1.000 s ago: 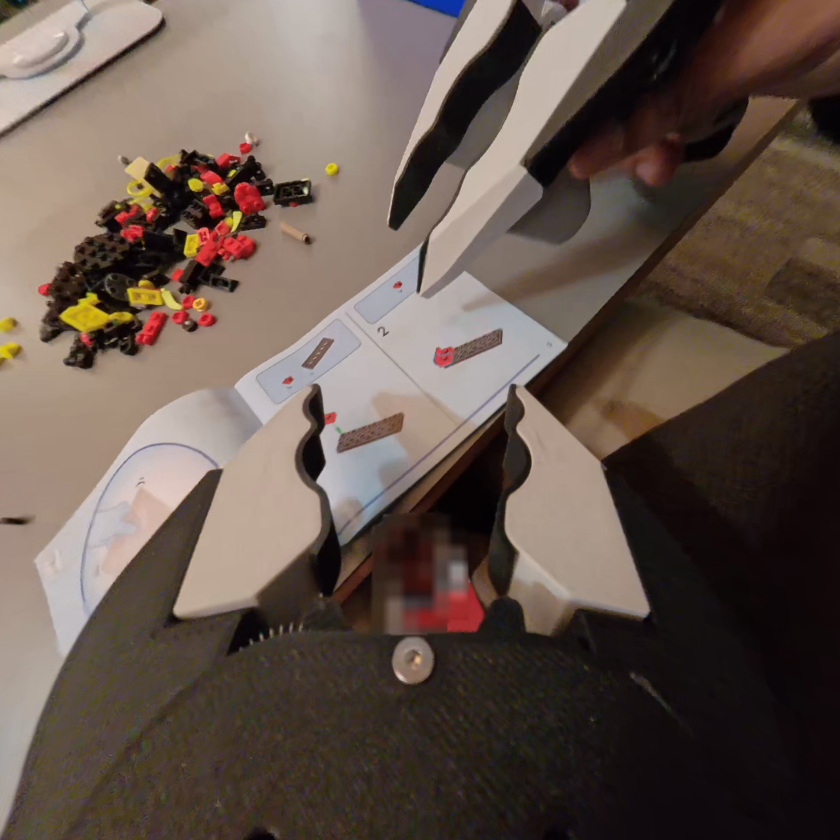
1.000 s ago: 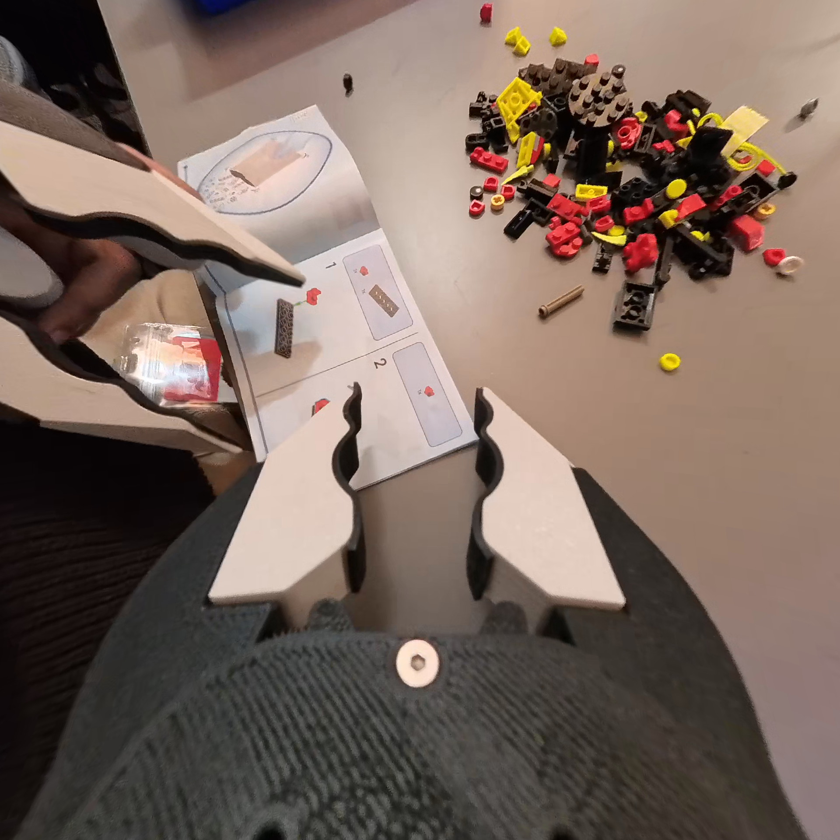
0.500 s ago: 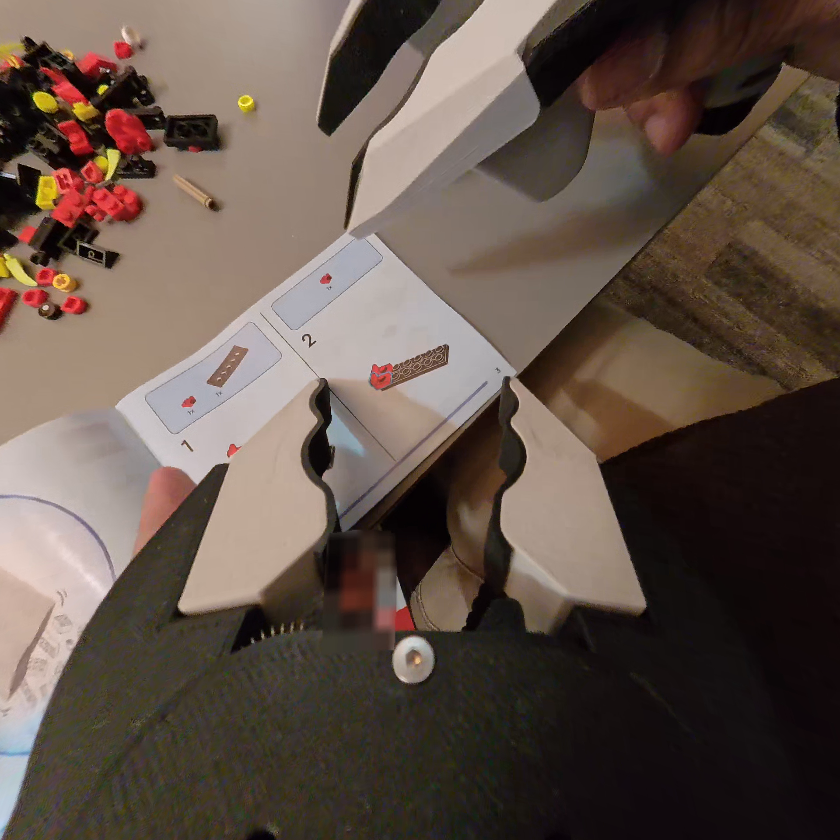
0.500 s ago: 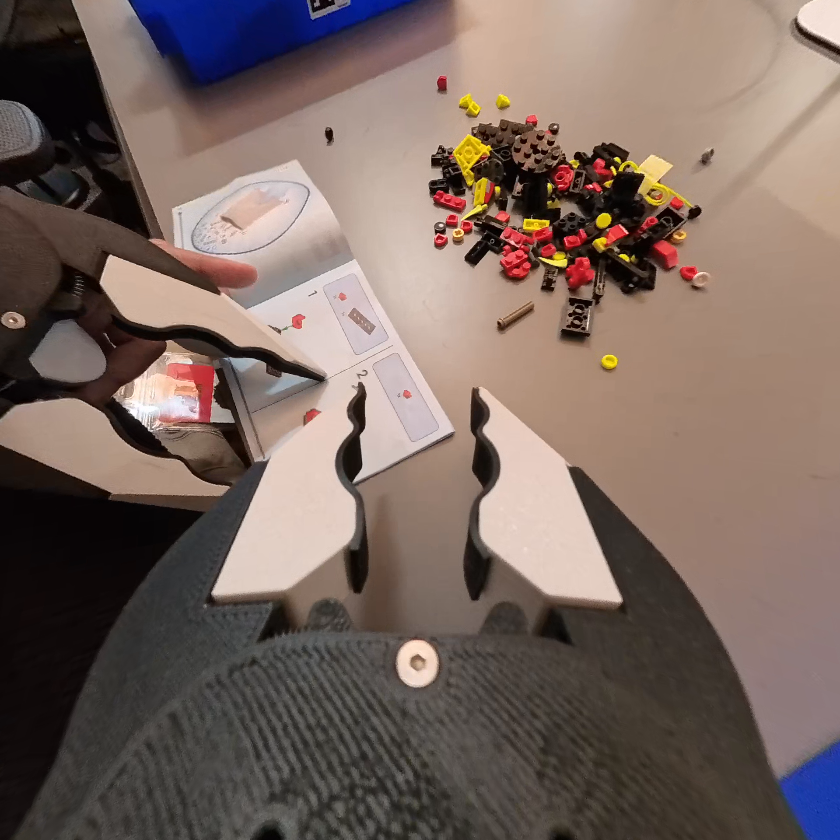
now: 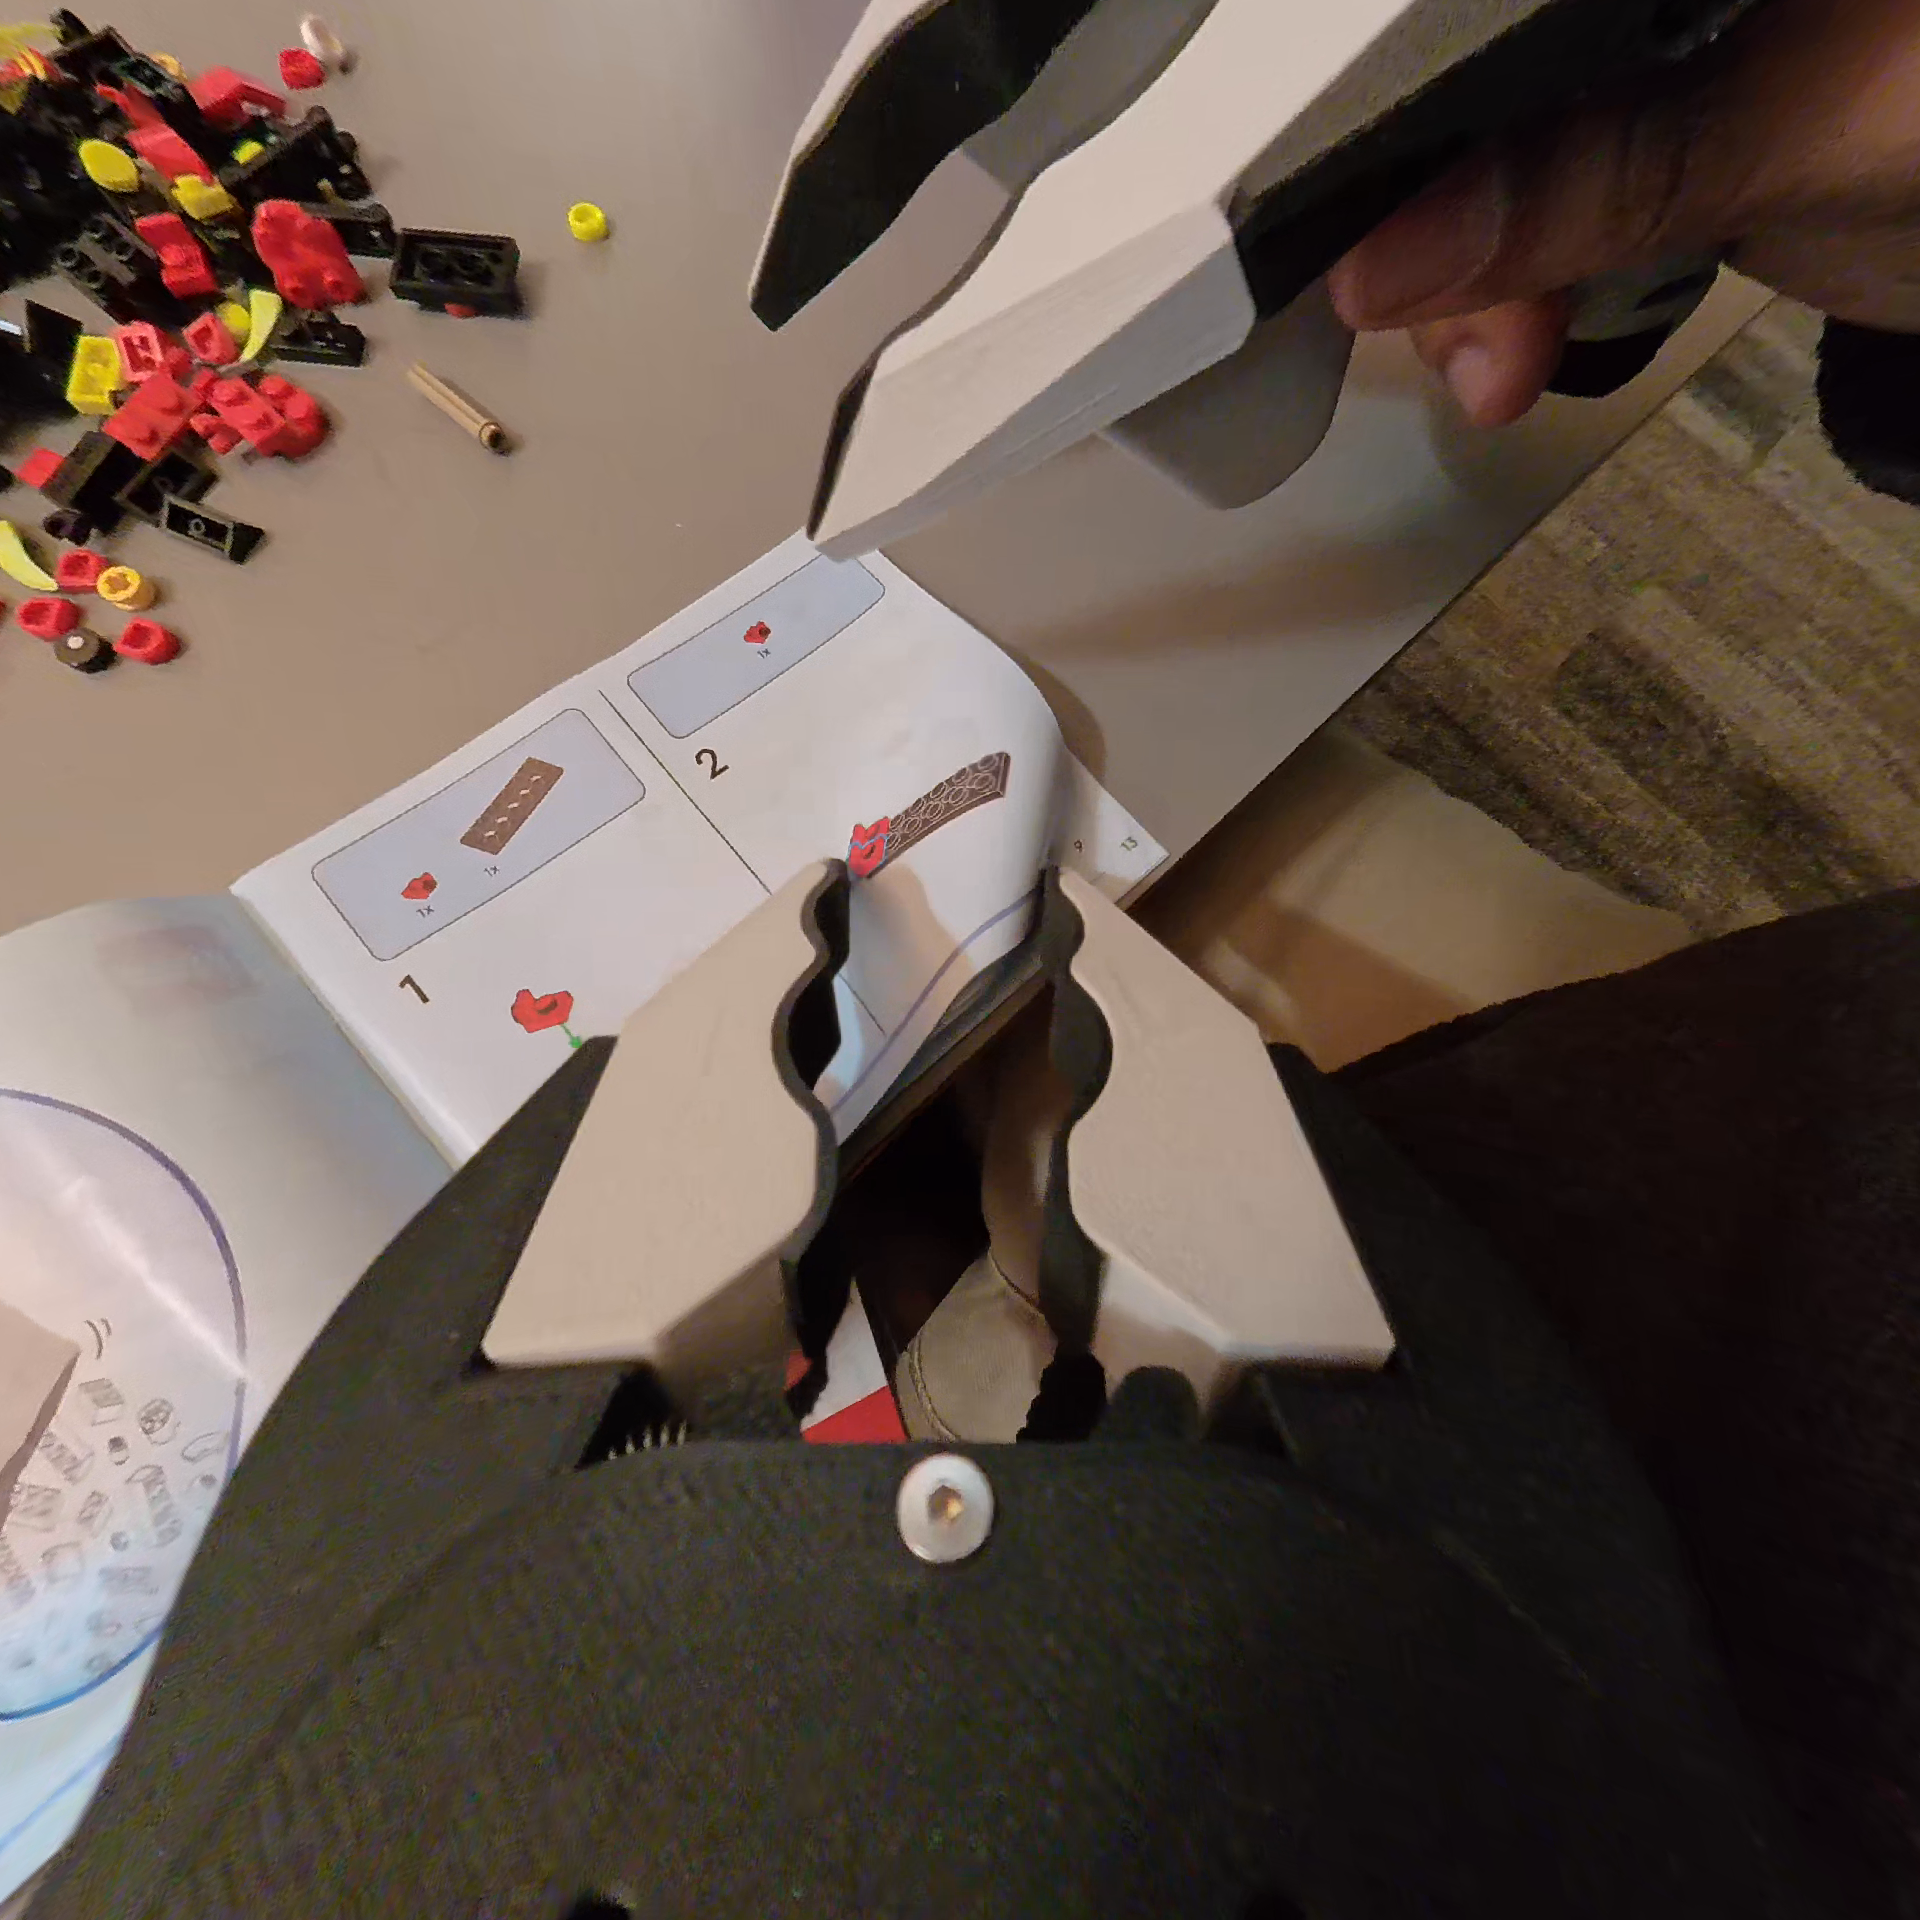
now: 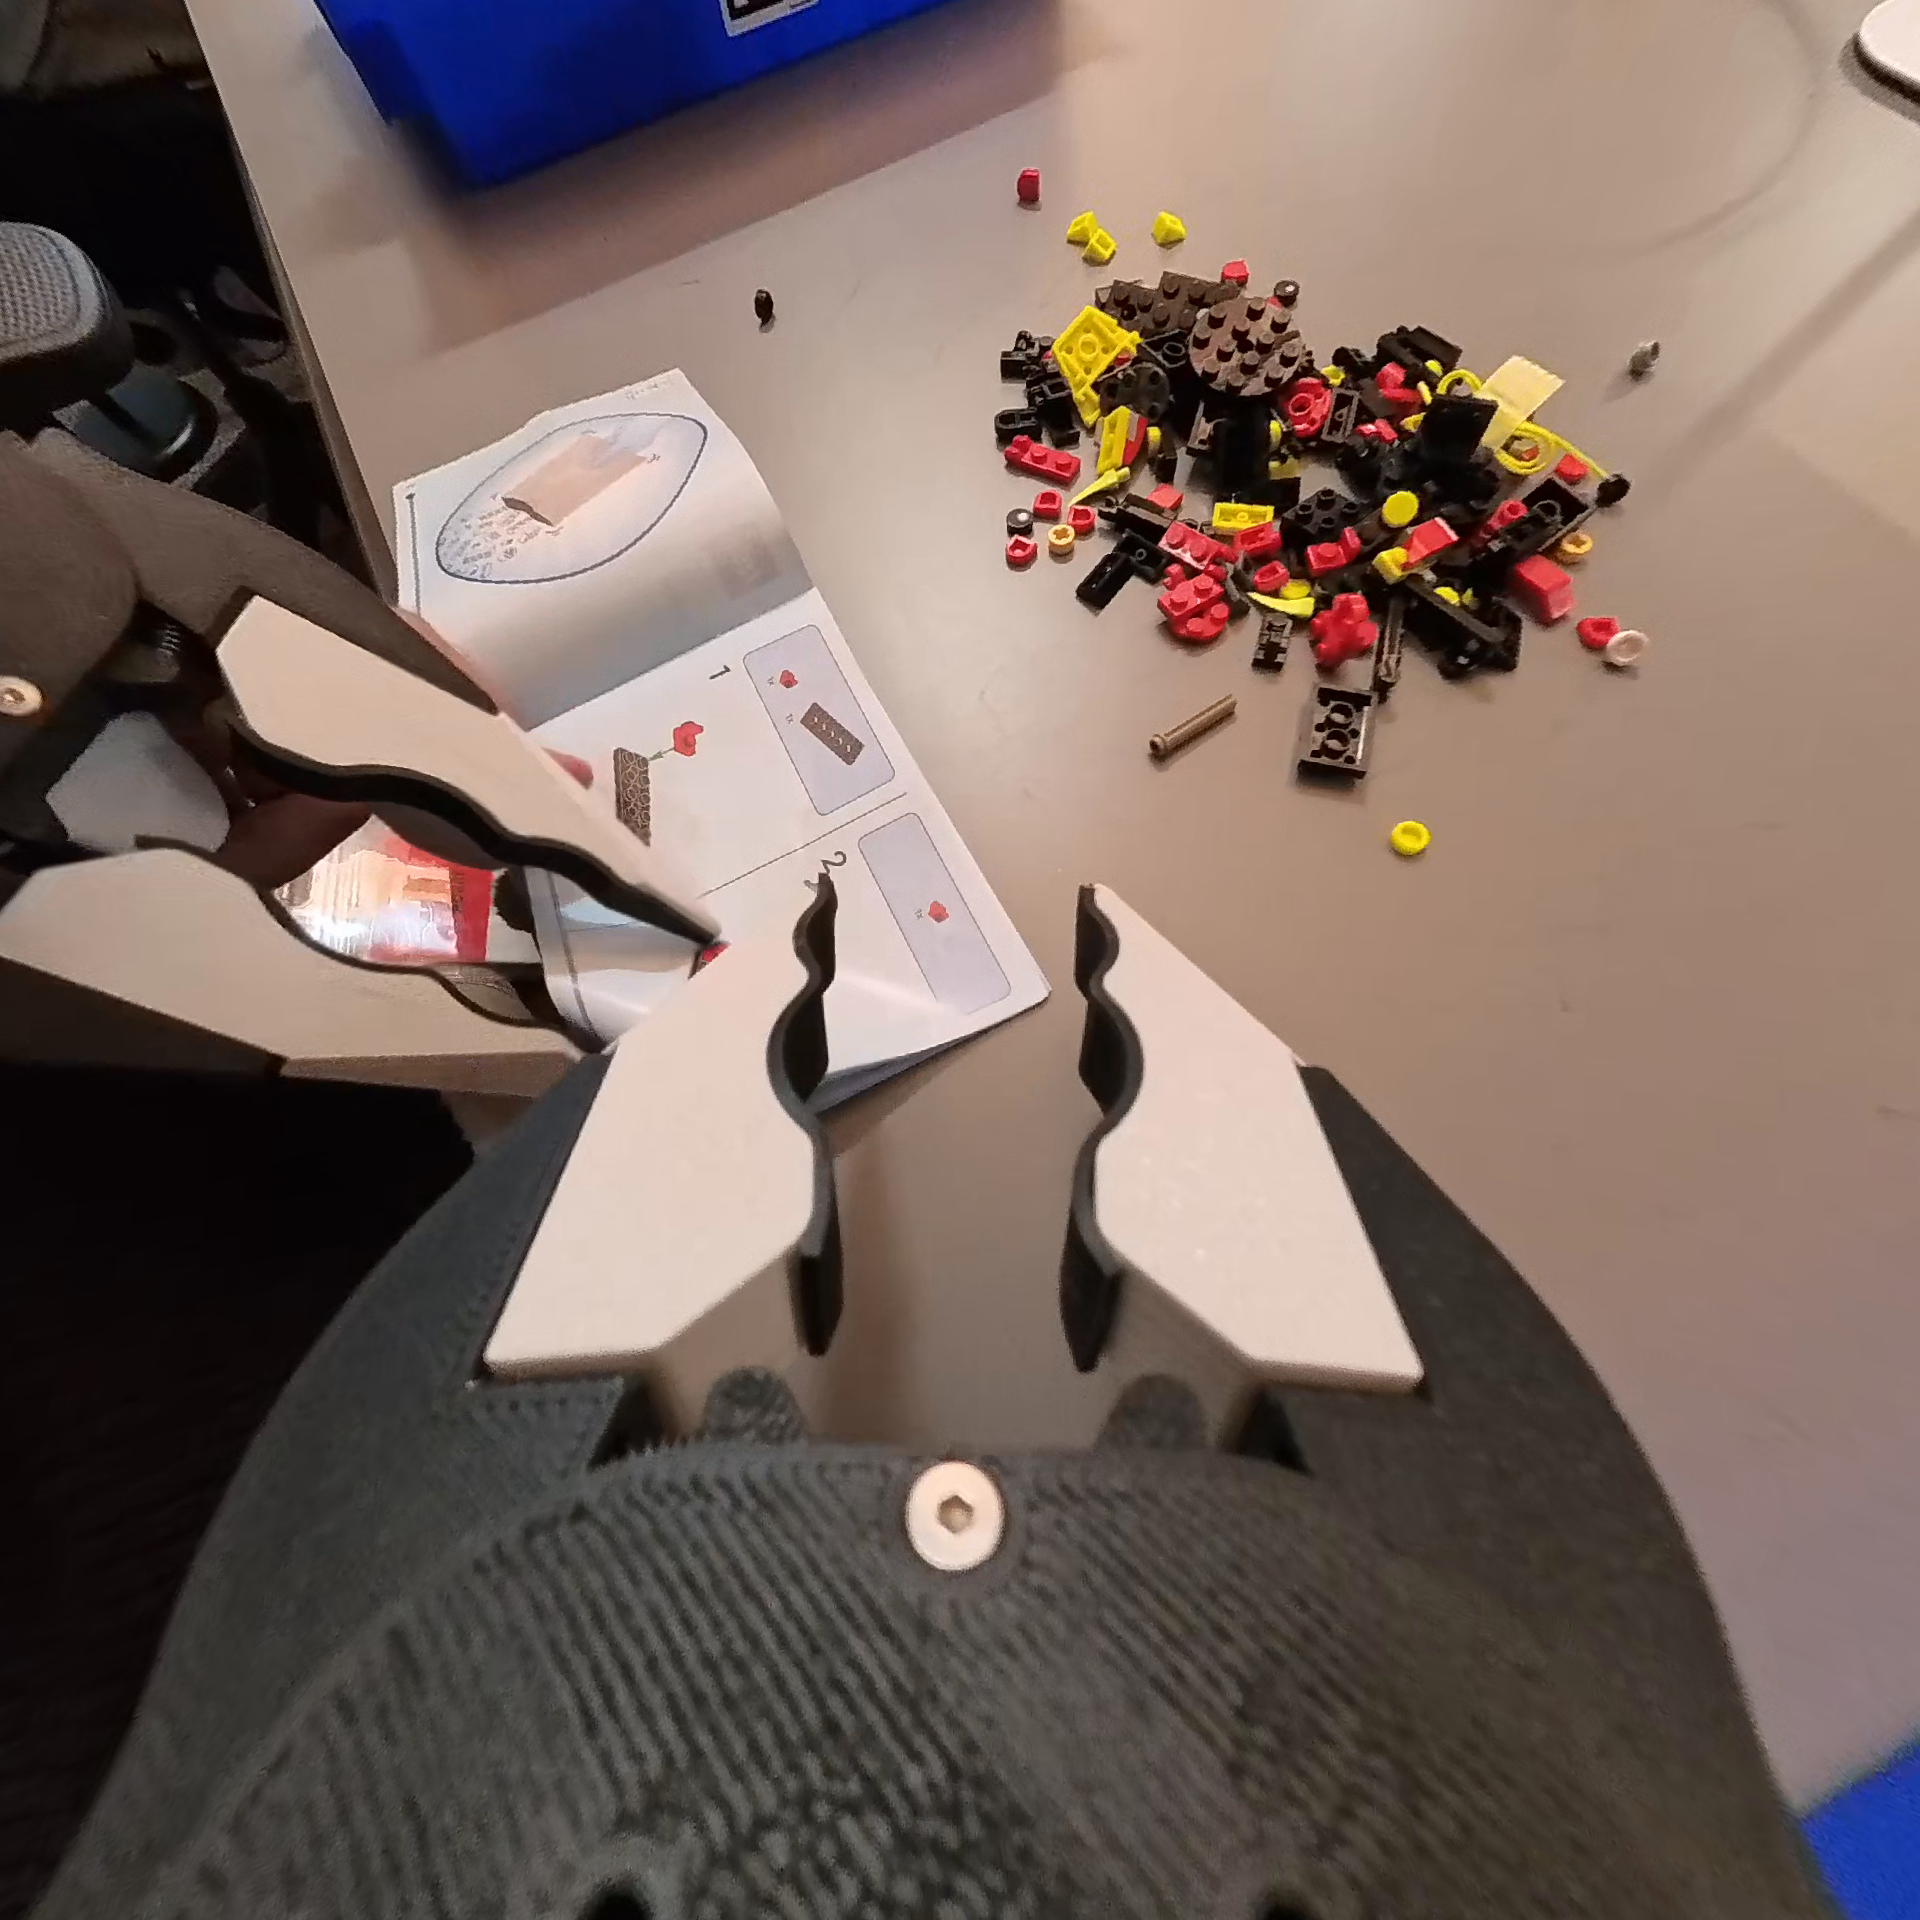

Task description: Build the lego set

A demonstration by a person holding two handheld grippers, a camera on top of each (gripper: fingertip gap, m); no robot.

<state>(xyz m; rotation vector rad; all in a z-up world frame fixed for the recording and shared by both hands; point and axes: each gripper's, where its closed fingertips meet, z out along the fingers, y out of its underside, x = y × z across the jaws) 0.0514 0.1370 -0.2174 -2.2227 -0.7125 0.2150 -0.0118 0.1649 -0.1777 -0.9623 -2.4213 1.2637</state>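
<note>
The open instruction booklet (image 5: 623, 831) lies at the table's near edge, also in the right wrist view (image 6: 644, 603). My left gripper (image 5: 940, 883) straddles that edge. Its fingers are partly closed with a gap, and the page's overhanging edge bends up between them. From the right wrist view, the left gripper (image 6: 649, 982) has one finger on top of the page and one below the table edge. My right gripper (image 6: 956, 894) is open and empty above the table by the booklet's corner, also in the left wrist view (image 5: 795, 421). A pile of black, red and yellow bricks (image 6: 1299, 499) lies beyond.
Loose near the pile are a brown pin (image 6: 1193, 725), a black plate (image 6: 1335, 732) and a yellow stud (image 6: 1410, 836). A blue box (image 6: 623, 73) stands at the far edge. A clear plastic bag with red print (image 6: 395, 914) lies below the table edge. Carpet floor (image 5: 1662, 675) is on the right.
My left gripper has moved onto the booklet's near edge and its fingers have narrowed. The page edge now curls up. My right gripper has drawn back from the pile.
</note>
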